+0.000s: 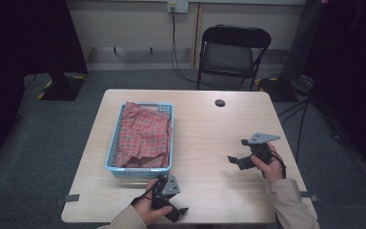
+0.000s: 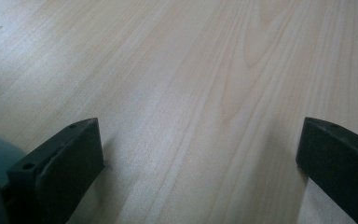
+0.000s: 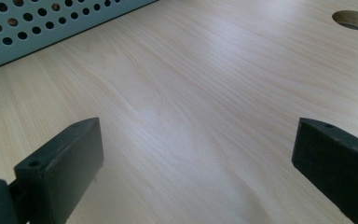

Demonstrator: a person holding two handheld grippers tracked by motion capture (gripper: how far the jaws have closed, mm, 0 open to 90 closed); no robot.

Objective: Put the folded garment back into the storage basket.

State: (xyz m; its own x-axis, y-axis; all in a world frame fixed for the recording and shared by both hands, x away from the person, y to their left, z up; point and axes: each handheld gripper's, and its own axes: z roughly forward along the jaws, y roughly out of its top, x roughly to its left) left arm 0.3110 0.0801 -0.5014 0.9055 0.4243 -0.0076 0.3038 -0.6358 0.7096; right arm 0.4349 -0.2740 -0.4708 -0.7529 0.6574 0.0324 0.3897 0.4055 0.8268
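Observation:
A light blue plastic basket [image 1: 116, 143] stands on the left half of the wooden table [image 1: 209, 124], holding a crumpled red plaid cloth [image 1: 143, 136]. My left gripper [image 1: 172, 198] is held low near the table's front edge, just in front of the basket, and in the left gripper view it [image 2: 200, 135] stands open over bare wood. My right gripper [image 1: 237, 150] hovers over the right half of the table, pointing left toward the basket. It [image 3: 196, 130] is open with nothing between its jaws, and the basket's perforated wall [image 3: 51, 23] lies ahead at upper left.
A round cable hole [image 1: 219, 102] sits near the table's far edge, also seen as a cable hole [image 3: 354, 19] in the right gripper view. A black folding chair [image 1: 233, 52] stands behind the table. Bare wood stretches between basket and right gripper.

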